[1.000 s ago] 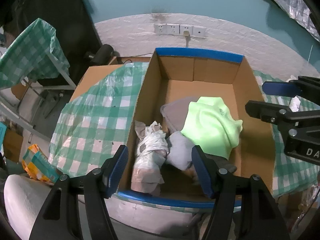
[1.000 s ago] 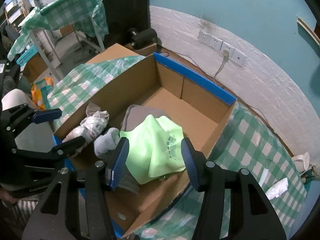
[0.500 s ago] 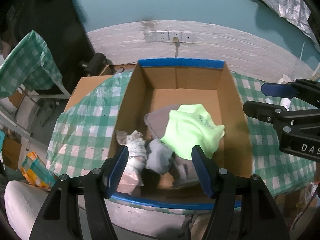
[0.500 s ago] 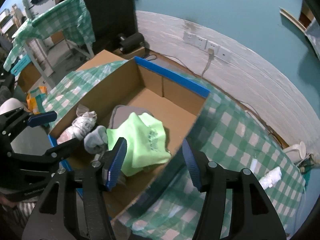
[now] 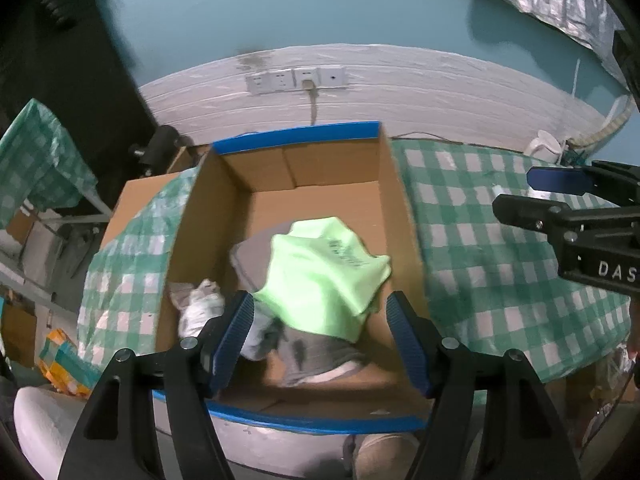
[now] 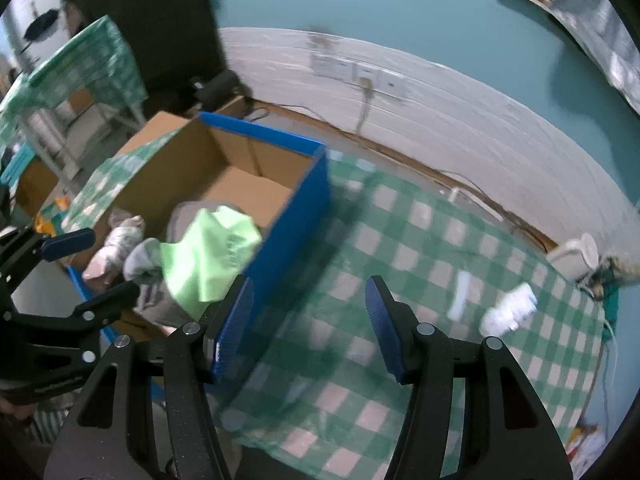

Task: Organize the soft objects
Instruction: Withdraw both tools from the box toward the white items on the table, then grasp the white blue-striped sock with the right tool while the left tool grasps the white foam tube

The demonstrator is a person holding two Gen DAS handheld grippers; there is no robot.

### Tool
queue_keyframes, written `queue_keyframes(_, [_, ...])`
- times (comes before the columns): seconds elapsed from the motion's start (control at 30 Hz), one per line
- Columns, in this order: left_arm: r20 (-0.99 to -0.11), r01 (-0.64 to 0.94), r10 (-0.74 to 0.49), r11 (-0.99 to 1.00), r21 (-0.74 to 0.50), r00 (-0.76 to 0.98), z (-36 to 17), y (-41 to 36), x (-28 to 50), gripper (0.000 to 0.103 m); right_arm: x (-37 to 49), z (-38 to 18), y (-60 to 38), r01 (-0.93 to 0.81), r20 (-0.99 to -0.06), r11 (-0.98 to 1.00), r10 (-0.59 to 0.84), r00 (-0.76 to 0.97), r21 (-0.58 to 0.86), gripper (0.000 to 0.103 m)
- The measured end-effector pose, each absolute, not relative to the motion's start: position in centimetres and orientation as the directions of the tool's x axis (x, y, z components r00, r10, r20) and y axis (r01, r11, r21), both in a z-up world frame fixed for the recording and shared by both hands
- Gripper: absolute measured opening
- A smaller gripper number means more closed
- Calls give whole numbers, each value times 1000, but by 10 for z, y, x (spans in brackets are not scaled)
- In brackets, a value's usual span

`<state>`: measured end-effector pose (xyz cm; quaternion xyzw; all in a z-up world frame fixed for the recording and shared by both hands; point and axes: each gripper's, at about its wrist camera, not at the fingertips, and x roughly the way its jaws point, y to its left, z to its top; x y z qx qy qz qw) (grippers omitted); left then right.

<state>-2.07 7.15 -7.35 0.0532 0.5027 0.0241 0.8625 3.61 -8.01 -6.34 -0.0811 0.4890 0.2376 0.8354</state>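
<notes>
A cardboard box with a blue-taped rim (image 5: 296,136) (image 6: 264,136) holds a lime-green cloth (image 5: 320,272) (image 6: 208,252). The cloth lies over a grey garment (image 5: 320,356), a pale sock (image 5: 256,336) and a crumpled white bundle (image 5: 200,308). My left gripper (image 5: 320,340) hangs over the box's near end. It is open, its jaws are still widening, and nothing is pressed between its pads. My right gripper (image 6: 310,320) is open and empty over the checked tablecloth (image 6: 420,240), just right of the box wall. A white rolled cloth (image 6: 510,312) lies further right.
A white jug (image 6: 576,256) stands by tangled cables at the table's far right corner. A small white strip (image 6: 460,294) lies near the rolled cloth. Wall sockets (image 5: 296,78) sit behind the box. A second checked table (image 6: 80,64) stands at the left.
Both grippers have slid to the right. The right one has left the box opening and now hangs over the tablecloth beside it. The cloths in the box lie as before.
</notes>
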Motion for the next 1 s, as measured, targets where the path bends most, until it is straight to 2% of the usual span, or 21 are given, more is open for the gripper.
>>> queue_keyframes(0.27, [-864, 92, 62, 988, 124, 500, -70, 29, -4, 75, 49, -79, -148, -349, -874, 929, 266, 407, 121, 58])
queue_keyframes(0.8, [-877, 224, 59, 957, 186, 477, -90, -38, 41, 76, 81, -115, -264, -104, -897, 980, 195, 397, 167, 59])
queue_keyframes(1.0, [-897, 261, 34, 951, 164, 440, -105, -62, 62, 76, 95, -138, -290, -40, -909, 980, 195, 368, 194, 59])
